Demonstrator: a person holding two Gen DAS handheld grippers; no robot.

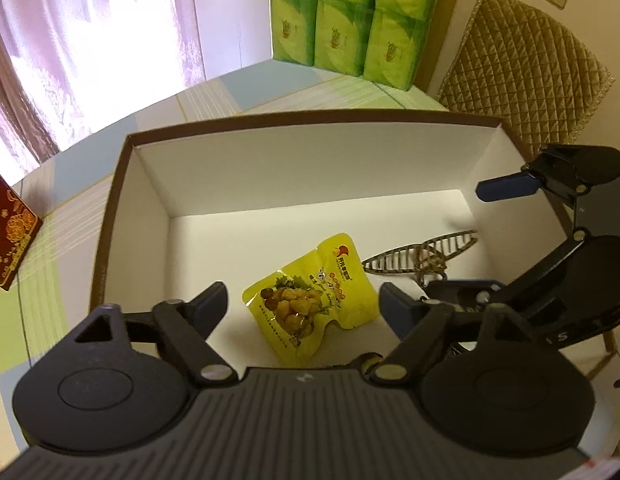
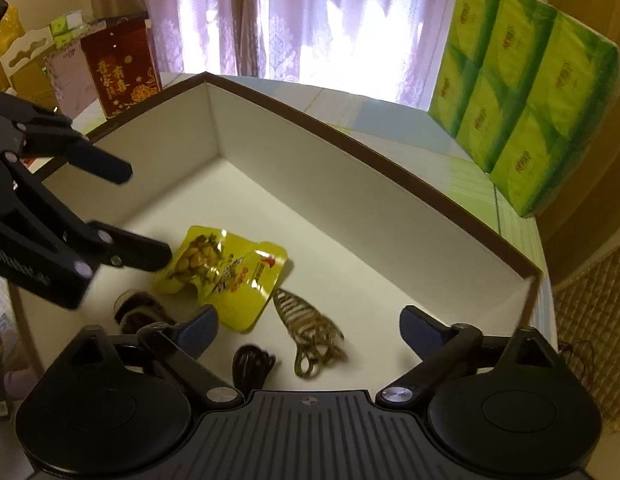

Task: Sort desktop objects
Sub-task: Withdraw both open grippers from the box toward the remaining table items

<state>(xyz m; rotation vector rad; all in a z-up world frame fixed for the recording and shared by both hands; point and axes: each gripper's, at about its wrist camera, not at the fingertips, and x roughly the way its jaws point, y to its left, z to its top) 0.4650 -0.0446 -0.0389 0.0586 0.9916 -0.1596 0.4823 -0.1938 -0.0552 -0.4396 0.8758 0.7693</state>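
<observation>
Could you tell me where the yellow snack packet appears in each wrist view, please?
Left wrist view: the snack packet lies on the box floor, low centre, between the left gripper's open fingers.
Right wrist view: the snack packet lies left of centre, by the hair clip.
Shared landmark: the green tissue packs.

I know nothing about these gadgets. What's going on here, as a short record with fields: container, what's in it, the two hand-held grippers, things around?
container: open white box with brown rim, on a pastel tablecloth
contents: yellow snack packet, bronze hair claw, coiled black cable, a dark round item I can't identify
left hand-held gripper: open above the packet, holding nothing
right hand-held gripper: open above the hair claw, holding nothing
around: green tissue packs, red box, quilted chair
</observation>
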